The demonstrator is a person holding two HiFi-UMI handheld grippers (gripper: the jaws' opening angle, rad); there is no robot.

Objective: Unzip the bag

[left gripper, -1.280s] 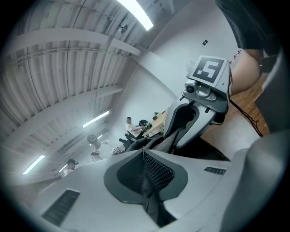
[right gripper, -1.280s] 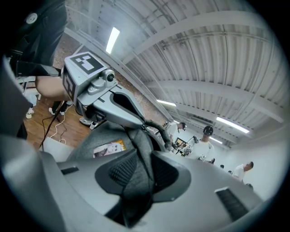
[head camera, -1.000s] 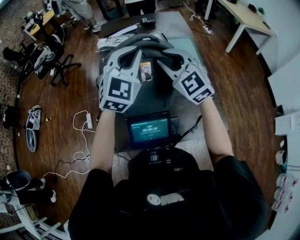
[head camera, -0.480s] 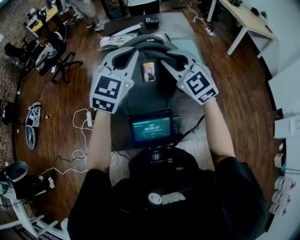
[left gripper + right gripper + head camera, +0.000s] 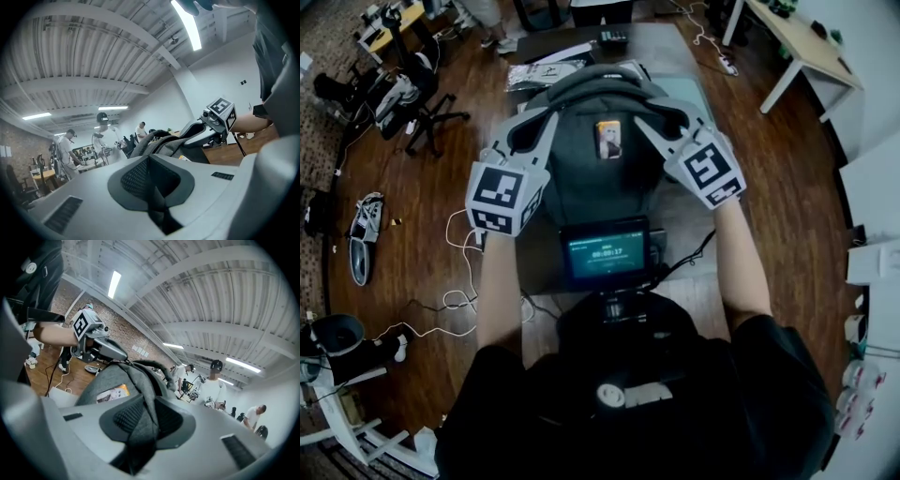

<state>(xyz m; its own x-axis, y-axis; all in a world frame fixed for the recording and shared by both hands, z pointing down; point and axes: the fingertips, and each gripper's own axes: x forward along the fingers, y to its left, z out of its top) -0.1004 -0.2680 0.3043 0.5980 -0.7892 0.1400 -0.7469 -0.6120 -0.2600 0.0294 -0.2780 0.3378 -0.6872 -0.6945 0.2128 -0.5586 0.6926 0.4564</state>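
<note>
We are drawing the left gripper (image 5: pixel 547 118) outward along the bag (image 5: pixel 591 173), so it is now sitting further toward the bag's left shoulder than a second ago, while the right gripper (image 5: pixel 643 123) is staying where it was on the bag's right shoulder. The bag is resting on the table (image 5: pixel 689 220) straight in front of us, with its handle (image 5: pixel 595 75) on the far side and a small card (image 5: pixel 608 139) showing on its near face between the two grippers. We are keeping the left jaws almost together, pinching a thin dark pull (image 5: pixel 157 206) that is trailing from the bag's upper seam. We are taking it for the zipper tab, though the teeth are not showing clearly. We are holding the right jaws partly apart, clamped on a thick fold (image 5: pixel 143 418) of the bag's grey fabric and bracing it. As we are judging it, the next move is turning on the line of the zipper. It seems to be arching across the bag's top from shoulder to shoulder, then bending down the bag's left side. So the track is lying ahead of the left gripper, outward and downward, away from the right one. The left gripper is the nearer one and is doing the pulling, while the right is only anchoring.
</note>
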